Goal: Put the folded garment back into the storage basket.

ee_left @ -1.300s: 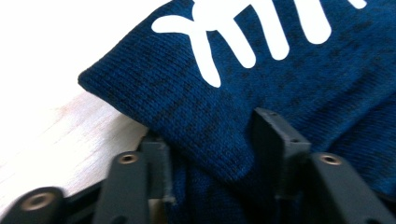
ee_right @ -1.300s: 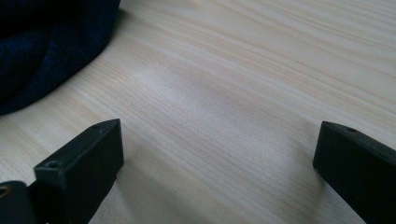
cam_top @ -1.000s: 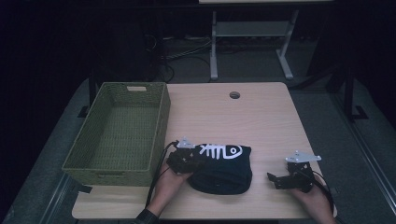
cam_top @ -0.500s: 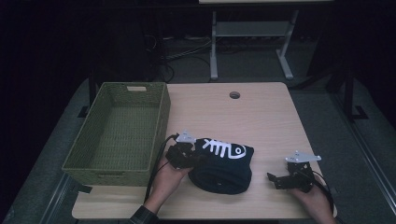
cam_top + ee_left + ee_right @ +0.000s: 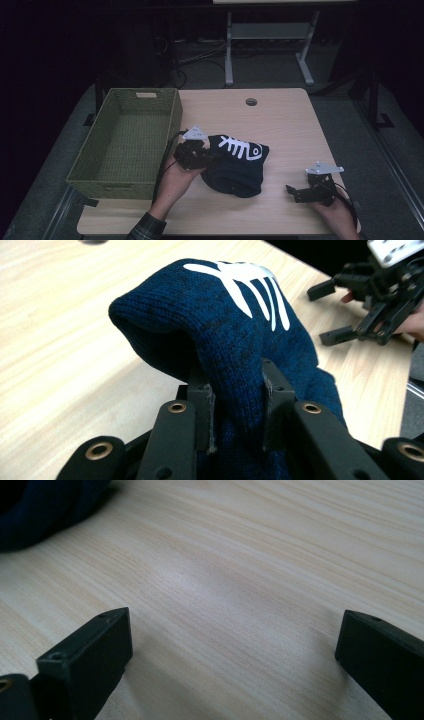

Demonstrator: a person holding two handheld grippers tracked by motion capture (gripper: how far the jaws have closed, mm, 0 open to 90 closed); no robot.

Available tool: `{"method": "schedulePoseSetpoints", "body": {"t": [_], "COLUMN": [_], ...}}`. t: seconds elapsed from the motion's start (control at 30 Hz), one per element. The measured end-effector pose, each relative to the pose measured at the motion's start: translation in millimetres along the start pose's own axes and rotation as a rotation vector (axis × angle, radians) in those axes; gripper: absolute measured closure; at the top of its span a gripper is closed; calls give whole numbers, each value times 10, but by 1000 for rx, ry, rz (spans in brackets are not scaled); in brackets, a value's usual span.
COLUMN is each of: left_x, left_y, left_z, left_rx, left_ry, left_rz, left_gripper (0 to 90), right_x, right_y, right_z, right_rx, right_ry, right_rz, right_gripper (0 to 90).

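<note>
The navy knit hat point(image 5: 235, 335) is pinched at its left edge by the left gripper point(image 5: 197, 156). In the left gripper view a fold of knit is squeezed tight between the two pads, jaws closed down to just the thickness of the bunched fabric. The pinched end is up off the table point(image 5: 280, 125), while the rest of the hat, the fish-bone print included, looks like it's draped down onto the wood near the front edge, right beside the basket point(image 5: 125, 145).

The right gripper point(image 5: 312, 190) is parked well apart on the right, jaws spread wide with nothing in them, just bare tabletop between them.

Best guess is the hat is meant for the basket. A few things that would help the lift go well:

- The grip should be kept firm. Knit is stretchy and slippery, and only a fold is held, so any easing off could let it slide out.
- The hat should be raised until the trailing end hangs free before it's carried sideways, or it'll get dragged and may snag on the basket rim.
- The rim is tall, so extra height is wanted before crossing it.
- The release is better done low inside the basket, not from above.
- The right gripper can be left where it is.
</note>
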State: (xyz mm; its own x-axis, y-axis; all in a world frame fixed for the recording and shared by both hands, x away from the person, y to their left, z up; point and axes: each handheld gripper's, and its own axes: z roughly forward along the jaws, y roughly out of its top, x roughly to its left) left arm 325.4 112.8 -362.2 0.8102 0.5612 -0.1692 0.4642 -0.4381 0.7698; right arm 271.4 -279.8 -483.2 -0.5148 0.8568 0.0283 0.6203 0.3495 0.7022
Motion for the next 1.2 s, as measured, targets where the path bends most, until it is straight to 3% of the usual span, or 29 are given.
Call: {"method": "schedulePoseSetpoints", "body": {"t": [0.6, 1.2], "left_x": [190, 342], "left_y": [295, 433], "left_z": [-270, -765], "left_rx": [-33, -75], "left_ry": [-54, -1], "left_rz": [12, 23], "left_gripper": [724, 724], "right_x": [-1, 1], "right_y": [0, 0], "right_z": [-1, -1], "right_rx": [0, 0], "right_ry": [0, 1], "right_rz": [-2, 1], "right_gripper": [12, 12]}}
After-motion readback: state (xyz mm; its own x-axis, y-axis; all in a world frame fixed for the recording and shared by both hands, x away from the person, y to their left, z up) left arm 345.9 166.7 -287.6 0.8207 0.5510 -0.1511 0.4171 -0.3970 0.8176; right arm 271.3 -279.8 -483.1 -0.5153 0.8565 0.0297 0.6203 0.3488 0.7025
